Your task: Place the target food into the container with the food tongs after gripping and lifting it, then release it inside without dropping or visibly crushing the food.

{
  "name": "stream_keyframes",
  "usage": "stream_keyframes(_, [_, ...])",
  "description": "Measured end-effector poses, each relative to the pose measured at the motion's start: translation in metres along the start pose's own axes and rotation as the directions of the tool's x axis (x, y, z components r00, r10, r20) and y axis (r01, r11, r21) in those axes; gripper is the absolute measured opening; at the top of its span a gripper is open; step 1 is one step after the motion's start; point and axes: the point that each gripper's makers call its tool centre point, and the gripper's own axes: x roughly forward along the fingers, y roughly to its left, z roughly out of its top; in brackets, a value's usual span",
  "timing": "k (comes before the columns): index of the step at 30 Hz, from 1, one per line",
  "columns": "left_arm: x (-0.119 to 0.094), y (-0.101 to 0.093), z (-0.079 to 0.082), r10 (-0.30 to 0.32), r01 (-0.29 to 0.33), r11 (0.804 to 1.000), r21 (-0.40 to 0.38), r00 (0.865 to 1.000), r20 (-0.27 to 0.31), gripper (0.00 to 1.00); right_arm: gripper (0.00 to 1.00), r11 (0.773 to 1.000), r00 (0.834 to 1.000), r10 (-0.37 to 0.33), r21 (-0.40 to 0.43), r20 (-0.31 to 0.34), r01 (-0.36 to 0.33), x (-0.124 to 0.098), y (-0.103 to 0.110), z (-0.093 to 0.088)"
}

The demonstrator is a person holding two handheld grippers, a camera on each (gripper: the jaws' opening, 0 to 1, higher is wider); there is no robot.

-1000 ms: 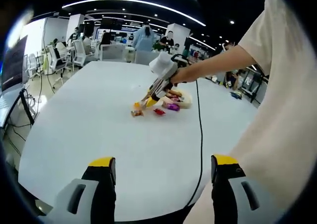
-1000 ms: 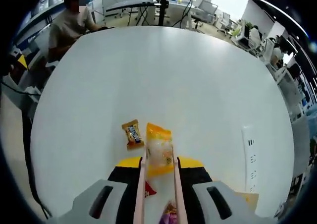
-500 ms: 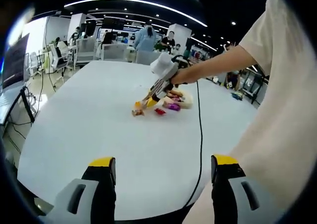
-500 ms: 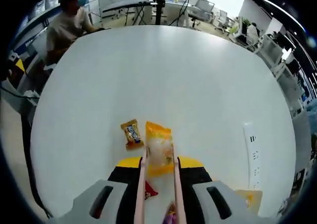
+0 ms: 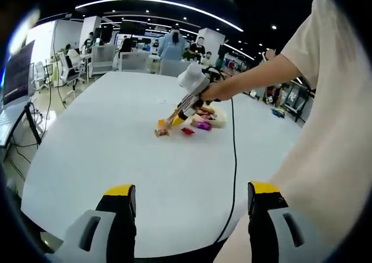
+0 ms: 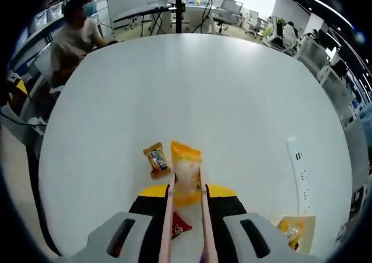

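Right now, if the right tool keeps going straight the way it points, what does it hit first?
The yellow snack packet, which lies between the tong tips held by the right tool. Beyond it is bare white table. Whether the tips already touch it is unclear.

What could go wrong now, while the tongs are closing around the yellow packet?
1. The tongs flank the yellow packet only at its near end, so it may slip or tip when lifted.
2. Squeezing harder could crush the pale food inside.
3. The small orange packet lies close beside it and could be knocked.
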Motion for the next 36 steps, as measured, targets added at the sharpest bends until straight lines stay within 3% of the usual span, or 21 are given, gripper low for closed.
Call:
stream_keyframes(15, [0.002,-0.005,0.008,-0.016,0.016,1.000,0.025,1.000,0.011,0.79,0.22,0.996,0.997,-0.038,0.079,0.062,0.033,-0.030,-0.012,0.001])
stream_keyframes(36, [0.009,-0.025,0.025,-0.072,0.069,0.991,0.111,0.997,0.022,0.79,0.23,0.968,0.975,-0.183,0.194,0.123,0.157,-0.096,-0.052,-0.025])
